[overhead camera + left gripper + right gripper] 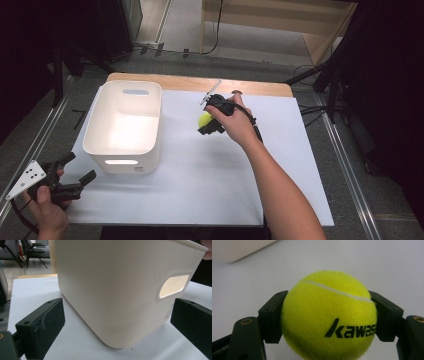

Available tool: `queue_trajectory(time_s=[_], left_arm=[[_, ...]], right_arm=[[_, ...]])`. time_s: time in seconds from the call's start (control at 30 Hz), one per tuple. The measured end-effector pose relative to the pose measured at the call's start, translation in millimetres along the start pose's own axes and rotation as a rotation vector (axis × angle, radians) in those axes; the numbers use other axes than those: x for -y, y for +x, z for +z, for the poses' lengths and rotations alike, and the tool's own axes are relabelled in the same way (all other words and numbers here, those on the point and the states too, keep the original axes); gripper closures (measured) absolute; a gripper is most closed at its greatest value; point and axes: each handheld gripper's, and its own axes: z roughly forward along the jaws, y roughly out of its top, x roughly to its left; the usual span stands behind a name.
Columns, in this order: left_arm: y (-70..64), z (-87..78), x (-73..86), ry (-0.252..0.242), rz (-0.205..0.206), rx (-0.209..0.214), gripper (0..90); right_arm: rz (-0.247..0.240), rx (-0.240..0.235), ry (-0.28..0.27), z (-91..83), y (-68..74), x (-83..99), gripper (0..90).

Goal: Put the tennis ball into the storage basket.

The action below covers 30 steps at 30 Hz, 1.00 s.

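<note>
The right claw [206,123] is clamped on a fuzzy yellow-green tennis ball [204,119], and in the right gripper view the two black jaws press against opposite sides of that ball [329,315], which bears a white seam across its top and black lettering low on its front. In the high view the ball sits over the middle of the white sheet-covered surface [210,170], to the right of a white rectangular plastic bin with rounded corners [125,125] and apart from it; whether the ball touches the sheet or hangs just above it cannot be told. The right hand [239,122] wraps the gripper from behind, with the forearm coming up from the bottom edge. The bin stands upright on the left part of the surface, its open top showing a pale interior and a slot handle cut into the near wall. The left claw [75,175] is held off the near left corner of the surface, its jaws spread apart with nothing between them, and the left hand [45,207] grips its body below the grey three-cornered plate [27,178]. In the left gripper view the spread jaws frame the bin's [120,290] near corner and its handle slot [174,285], without touching it.
</note>
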Motion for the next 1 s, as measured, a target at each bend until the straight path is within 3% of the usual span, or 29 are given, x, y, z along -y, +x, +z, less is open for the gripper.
queue_trajectory(time_s=[0.9, 1.0], left_arm=[[-0.6, 0.2, -0.4, 0.005, 0.003, 0.028, 0.0], [-0.5, 0.2, -0.4, 0.007, 0.005, 0.033, 0.0]], right_arm=[[-0.012, -0.016, -0.015, -16.3, 3.4, -18.4, 23.6], [-0.034, -0.016, -0.017, -17.1, 3.6, -21.1, 23.6]])
